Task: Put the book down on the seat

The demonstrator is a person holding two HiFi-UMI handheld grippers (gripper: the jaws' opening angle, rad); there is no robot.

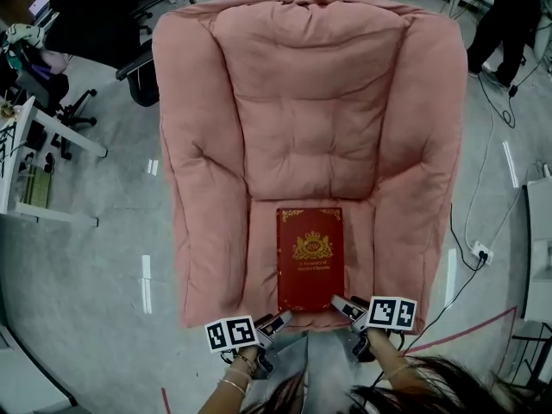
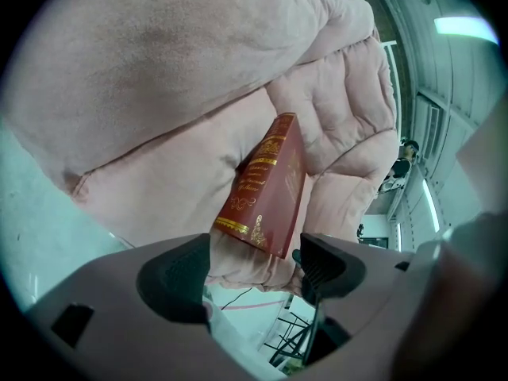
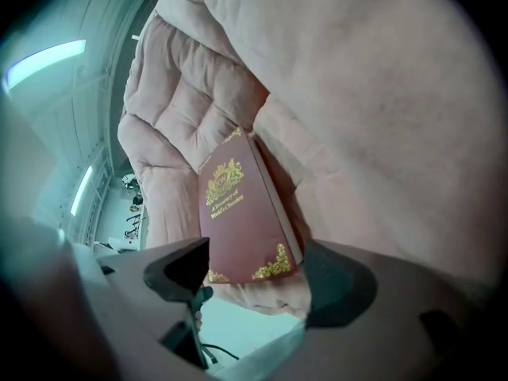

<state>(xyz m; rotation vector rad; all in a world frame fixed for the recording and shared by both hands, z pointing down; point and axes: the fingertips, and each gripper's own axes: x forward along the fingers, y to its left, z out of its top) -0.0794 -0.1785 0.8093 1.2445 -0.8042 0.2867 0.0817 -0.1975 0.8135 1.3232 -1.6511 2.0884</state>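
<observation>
A dark red book (image 1: 310, 259) with gold print lies flat, cover up, on the seat (image 1: 263, 248) of a pink padded armchair (image 1: 310, 102), its near edge close to the seat's front. My left gripper (image 1: 278, 321) sits just off the book's near left corner. At the near right corner is my right gripper (image 1: 342, 304). In the left gripper view the book (image 2: 266, 185) shows spine-first beyond the open left gripper (image 2: 254, 264). The right gripper view has the book's cover (image 3: 238, 213) just past the open right gripper (image 3: 254, 267). Neither gripper holds anything.
Grey floor surrounds the armchair. Black office chairs (image 1: 103, 33) and a white desk (image 1: 34, 145) stand at the left. Cables and a power strip (image 1: 479, 251) lie on the floor at the right, with a red tape line (image 1: 466, 330). A person (image 1: 509, 24) stands at the far right.
</observation>
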